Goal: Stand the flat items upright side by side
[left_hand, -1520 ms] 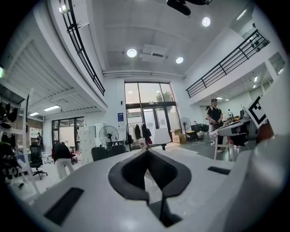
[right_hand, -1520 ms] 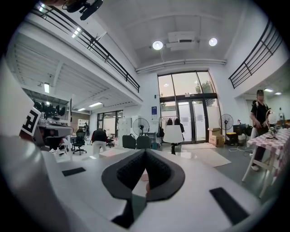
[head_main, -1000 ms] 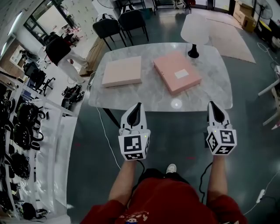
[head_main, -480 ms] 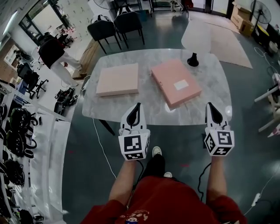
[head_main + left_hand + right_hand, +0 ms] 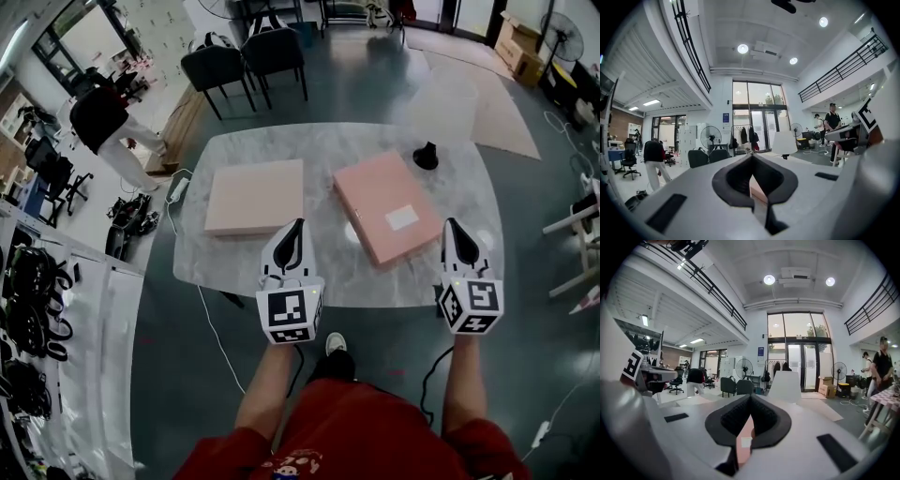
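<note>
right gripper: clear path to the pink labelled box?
Probably yes. The pink box lies flat on the table just ahead of the right gripper, nothing between them; its shut jaws must open first.

Dressed in a red shirt (image 5: 361, 427) with short sleeves and a small coloured print toward 7 o'clock in the head view; dark trousers (image 5: 330, 361) and one white shoe (image 5: 337, 343) just to 12 o'clock of the shirt. Fitted at 9 o'clock with the left gripper (image 5: 297, 225) and at 3 o'clock with the right gripper (image 5: 455, 225): tapering white shells, black ribbed pads, and a white cube (image 5: 289, 316) of black square markers on each. Trailing a thin black cable (image 5: 434, 373) at 6 o'clock of the right one.
</note>
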Demonstrator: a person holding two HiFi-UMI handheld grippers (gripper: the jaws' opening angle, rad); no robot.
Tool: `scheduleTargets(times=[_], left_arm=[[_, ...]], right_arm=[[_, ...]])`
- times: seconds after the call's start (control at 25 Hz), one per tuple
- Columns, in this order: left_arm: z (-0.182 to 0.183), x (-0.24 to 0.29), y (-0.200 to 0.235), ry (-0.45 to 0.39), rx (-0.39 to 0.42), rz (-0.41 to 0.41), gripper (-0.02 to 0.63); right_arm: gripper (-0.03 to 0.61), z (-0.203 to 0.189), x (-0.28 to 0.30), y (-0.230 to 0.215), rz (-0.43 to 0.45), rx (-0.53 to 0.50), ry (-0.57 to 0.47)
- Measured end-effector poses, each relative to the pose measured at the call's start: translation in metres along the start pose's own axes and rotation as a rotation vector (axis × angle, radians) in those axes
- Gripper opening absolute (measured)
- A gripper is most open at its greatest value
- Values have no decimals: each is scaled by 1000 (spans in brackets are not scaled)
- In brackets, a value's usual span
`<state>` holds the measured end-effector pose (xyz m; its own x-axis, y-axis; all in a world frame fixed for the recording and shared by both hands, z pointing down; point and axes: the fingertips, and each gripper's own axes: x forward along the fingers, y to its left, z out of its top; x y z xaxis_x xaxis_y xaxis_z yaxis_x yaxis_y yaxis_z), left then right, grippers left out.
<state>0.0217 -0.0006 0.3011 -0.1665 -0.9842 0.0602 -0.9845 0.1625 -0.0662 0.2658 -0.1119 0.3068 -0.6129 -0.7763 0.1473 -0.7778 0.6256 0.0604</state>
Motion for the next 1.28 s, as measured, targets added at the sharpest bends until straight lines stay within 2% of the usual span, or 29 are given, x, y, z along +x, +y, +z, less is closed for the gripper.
scheduleTargets(times=[0.32,0.64,0.96,1.12,1.28], left_arm=[[-5,59,28,11,-8,-33,5],[4,106,36,-6,2,-66,5],[23,143,7,-22,34,-57,3],[36,167,-18,-36,41,-24,5],[40,186,-33,-15,56,14,5]], right_arm=[[-3,12,56,-2,-29,-19,16],[-3,26,91,-12,-55,-38,4],[-3,37,112,-58,-45,-31,-29],[-3,39,130,-94,-5,-17,-40],[-3,41,156,-119,46,-19,-42]])
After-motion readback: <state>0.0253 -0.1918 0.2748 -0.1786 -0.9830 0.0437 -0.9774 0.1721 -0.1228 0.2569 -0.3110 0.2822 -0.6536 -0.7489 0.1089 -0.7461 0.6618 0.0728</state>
